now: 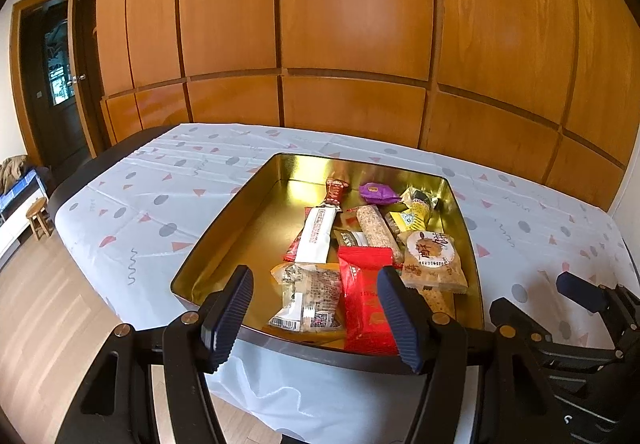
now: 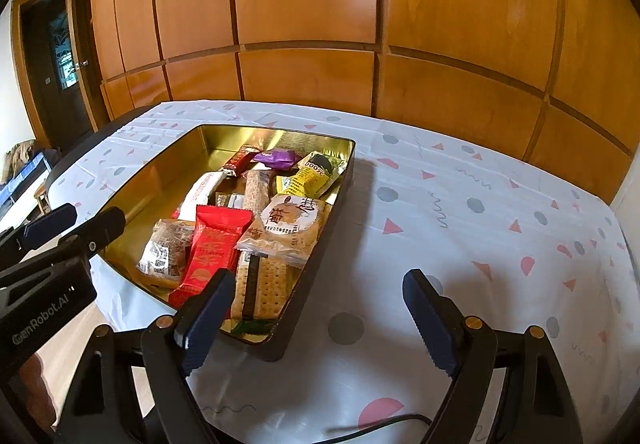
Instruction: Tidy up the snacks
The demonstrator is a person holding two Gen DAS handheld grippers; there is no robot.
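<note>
A gold tin (image 1: 256, 244) sits on the patterned tablecloth and holds several wrapped snacks. Among them are a red packet (image 1: 364, 296), a white bar (image 1: 318, 234), a purple sweet (image 1: 376, 191), a yellow packet (image 1: 416, 209) and a round-label pastry (image 1: 434, 258). My left gripper (image 1: 316, 314) hovers open over the tin's near edge, with nothing between its fingers. My right gripper (image 2: 320, 324) is open too, at the tin's (image 2: 160, 187) near right corner, empty. From the right wrist, the red packet (image 2: 216, 248) and a cracker pack (image 2: 260, 284) lie closest.
The table (image 2: 480, 224) runs on to the right of the tin under the cloth. A wooden wardrobe wall (image 1: 352, 23) stands behind. A doorway and a small stool (image 1: 39, 217) are at the left. A black cable (image 2: 384, 424) lies on the cloth near the front edge.
</note>
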